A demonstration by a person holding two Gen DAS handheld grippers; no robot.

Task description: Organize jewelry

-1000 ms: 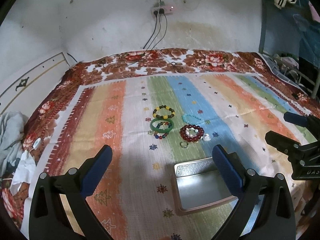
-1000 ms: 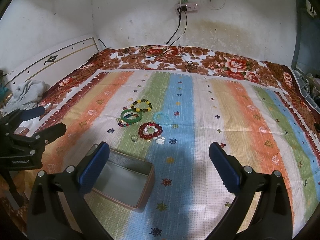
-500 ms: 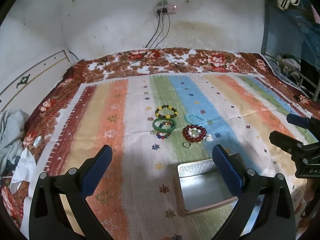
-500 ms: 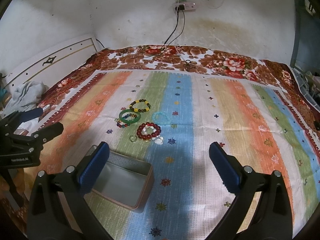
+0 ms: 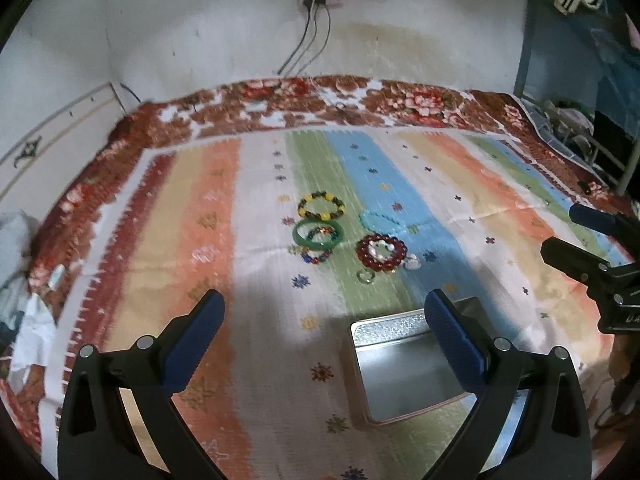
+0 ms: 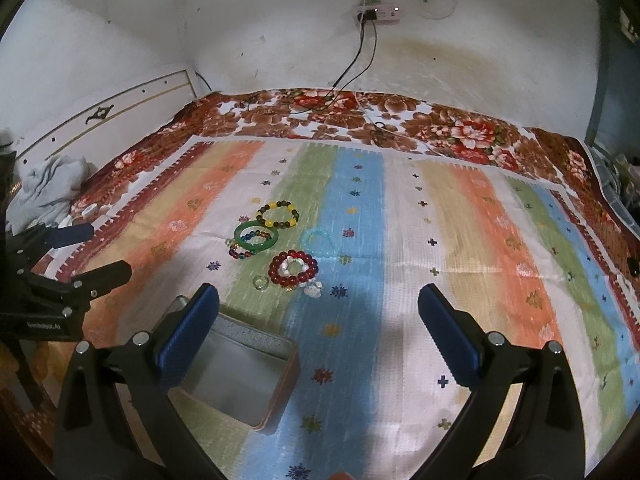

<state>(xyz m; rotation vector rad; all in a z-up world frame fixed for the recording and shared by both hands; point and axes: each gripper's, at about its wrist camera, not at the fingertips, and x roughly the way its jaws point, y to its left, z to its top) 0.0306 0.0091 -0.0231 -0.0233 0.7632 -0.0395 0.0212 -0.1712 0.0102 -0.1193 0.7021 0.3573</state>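
Collection not yet begun: left gripper [image 5: 322, 312] and right gripper [image 6: 318, 306], jaws apart and unladen, must descend to beaded bracelets [image 6: 294, 267] beyond the open rectangular metal tin [image 6: 240, 376].

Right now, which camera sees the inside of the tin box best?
The left wrist view: the tin box faces it almost from above, showing its bare floor. In the right wrist view the box is partly hidden behind a tool finger.
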